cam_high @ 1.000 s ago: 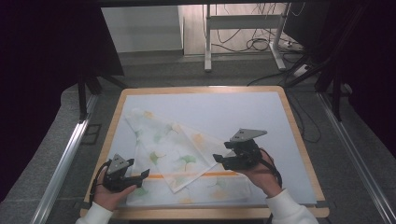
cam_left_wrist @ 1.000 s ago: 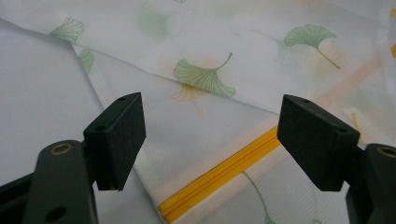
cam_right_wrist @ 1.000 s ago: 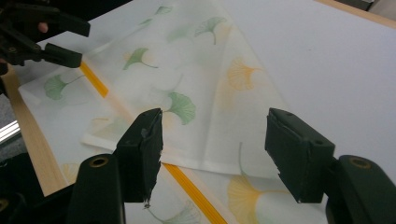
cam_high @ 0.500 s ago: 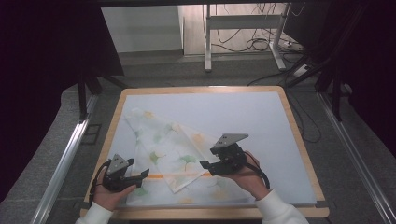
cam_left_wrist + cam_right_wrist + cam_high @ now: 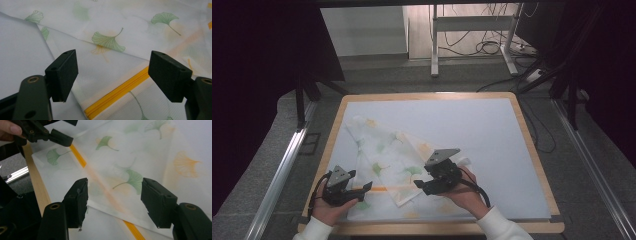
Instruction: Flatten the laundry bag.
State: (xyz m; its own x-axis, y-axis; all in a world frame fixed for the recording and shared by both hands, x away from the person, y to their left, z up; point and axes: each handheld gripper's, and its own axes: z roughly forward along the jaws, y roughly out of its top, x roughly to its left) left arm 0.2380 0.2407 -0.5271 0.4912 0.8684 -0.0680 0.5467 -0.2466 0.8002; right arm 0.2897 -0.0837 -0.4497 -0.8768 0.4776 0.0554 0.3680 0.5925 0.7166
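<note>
The left gripper [image 5: 362, 188] sits low at the near left of the table [image 5: 427, 96], held in the person's left hand [image 5: 329, 210]. Its jaws stand released and wide apart, with nothing between them; in the left gripper view they frame the yellow zipper [image 5: 117, 93] of the cloth bag [image 5: 397, 160]. Judged from this, the gripper is lined up to take the zipper edge.

The bag, thin white mesh printed with ginkgo leaves, lies partly folded on the white mat [image 5: 482, 130], left of centre and toward the near edge, one flap laid over the zipper line.

The right gripper [image 5: 419, 185] hovers over the bag's near folded edge. Its jaws are also released and empty, straddling that edge [image 5: 110, 208] in the right gripper view, apparently ready to pinch the fold.
</note>
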